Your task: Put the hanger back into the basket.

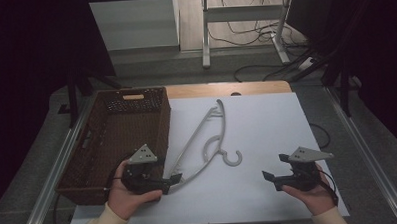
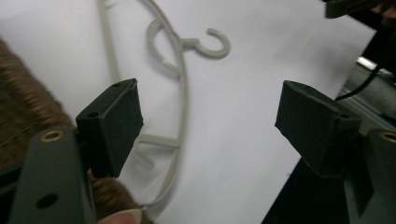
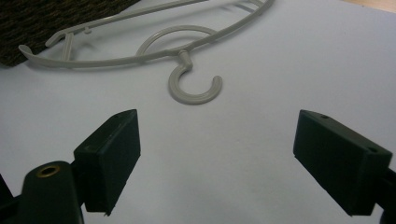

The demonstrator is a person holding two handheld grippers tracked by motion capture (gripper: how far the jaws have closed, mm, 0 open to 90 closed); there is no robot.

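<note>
Two grippers wait low over the white tabletop (image 1: 267,139), both with fingers wide apart and holding nothing. The left gripper (image 1: 175,180) is just beside the hanger (image 1: 200,137), near its lower end by the basket (image 1: 112,140). The right gripper (image 1: 269,178) is well apart from it. The hanger lies flat, its long side running from near-left to far-right, its hook (image 3: 194,86) pointing toward the person's right. A good grab would likely close on one thin bar, straight across it.

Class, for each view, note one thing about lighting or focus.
High view: white sheet lit, surroundings dark. Left gripper view: basket soft and blurred, hanger clearer. Right gripper view: hanger hook sharp, near jaws dark with little detail.
</note>
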